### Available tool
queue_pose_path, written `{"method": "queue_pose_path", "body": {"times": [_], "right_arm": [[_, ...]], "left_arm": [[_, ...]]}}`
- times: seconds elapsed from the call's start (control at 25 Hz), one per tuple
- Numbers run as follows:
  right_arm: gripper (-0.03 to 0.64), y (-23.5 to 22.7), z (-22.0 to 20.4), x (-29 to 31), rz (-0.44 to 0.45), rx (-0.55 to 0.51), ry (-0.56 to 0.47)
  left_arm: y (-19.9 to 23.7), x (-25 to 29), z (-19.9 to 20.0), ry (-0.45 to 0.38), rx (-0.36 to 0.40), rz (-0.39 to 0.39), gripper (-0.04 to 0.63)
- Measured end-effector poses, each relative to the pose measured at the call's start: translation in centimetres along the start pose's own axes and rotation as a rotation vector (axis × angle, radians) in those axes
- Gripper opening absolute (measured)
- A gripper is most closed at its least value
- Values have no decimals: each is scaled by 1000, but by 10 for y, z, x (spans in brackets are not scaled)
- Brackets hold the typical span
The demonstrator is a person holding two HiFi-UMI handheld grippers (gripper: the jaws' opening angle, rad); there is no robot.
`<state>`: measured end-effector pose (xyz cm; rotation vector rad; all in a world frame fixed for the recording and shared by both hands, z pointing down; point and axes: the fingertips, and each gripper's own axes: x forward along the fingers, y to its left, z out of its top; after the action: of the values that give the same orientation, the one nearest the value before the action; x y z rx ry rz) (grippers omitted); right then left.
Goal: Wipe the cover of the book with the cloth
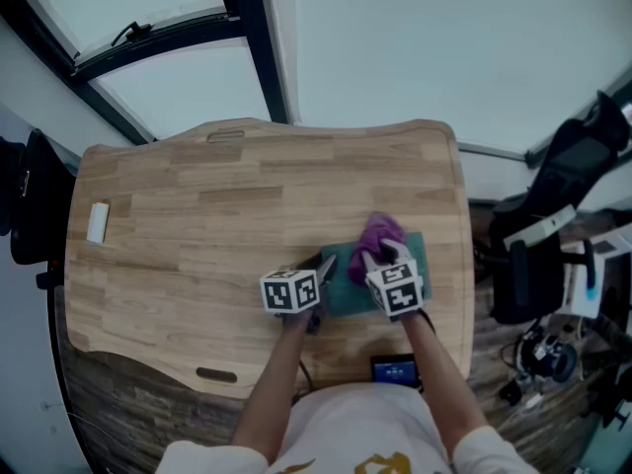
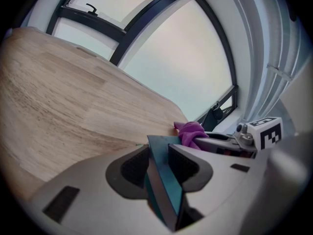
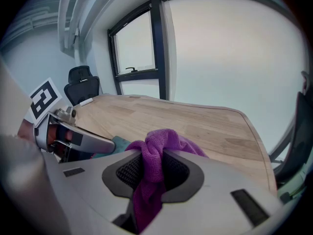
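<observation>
A teal book (image 1: 348, 286) lies flat on the wooden table (image 1: 197, 235), near its front right. My left gripper (image 1: 323, 270) is shut on the book's left edge; in the left gripper view the teal cover (image 2: 165, 173) runs between both pads. A purple cloth (image 1: 379, 235) rests bunched on the book's far part. My right gripper (image 1: 385, 258) is shut on that cloth (image 3: 152, 165), which hangs down between the jaws and spreads out ahead of them. The left gripper (image 3: 73, 138) shows at the left of the right gripper view, and the right gripper (image 2: 230, 143) at the right of the left gripper view.
A small white block (image 1: 97, 222) lies near the table's left edge. A dark device with a blue screen (image 1: 395, 370) sits at the front edge by my body. Black office chairs (image 1: 553, 225) and cables stand to the right of the table; another chair (image 1: 30, 200) to the left.
</observation>
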<state>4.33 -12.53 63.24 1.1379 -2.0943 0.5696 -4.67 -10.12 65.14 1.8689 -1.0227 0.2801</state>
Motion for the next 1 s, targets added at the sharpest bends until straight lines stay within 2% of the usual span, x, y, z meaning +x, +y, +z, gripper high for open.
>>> {"method": "queue_pose_path", "body": {"times": [0.32, 0.64, 0.72, 0.88, 1.0], "right_arm": [[77, 17, 5, 7, 37, -31, -4], [77, 31, 9, 11, 67, -35, 2], [77, 31, 8, 11, 68, -36, 5], [77, 31, 9, 10, 66, -42, 3], [77, 31, 8, 11, 63, -55, 8]], "left_arm": [[1, 1, 0, 18, -43, -37, 121], [3, -2, 3, -11, -70, -54, 100], [4, -4, 4, -31, -111, -73, 86], [6, -5, 6, -68, -243, -132, 60], [7, -4, 6, -61, -261, -145, 60]]}}
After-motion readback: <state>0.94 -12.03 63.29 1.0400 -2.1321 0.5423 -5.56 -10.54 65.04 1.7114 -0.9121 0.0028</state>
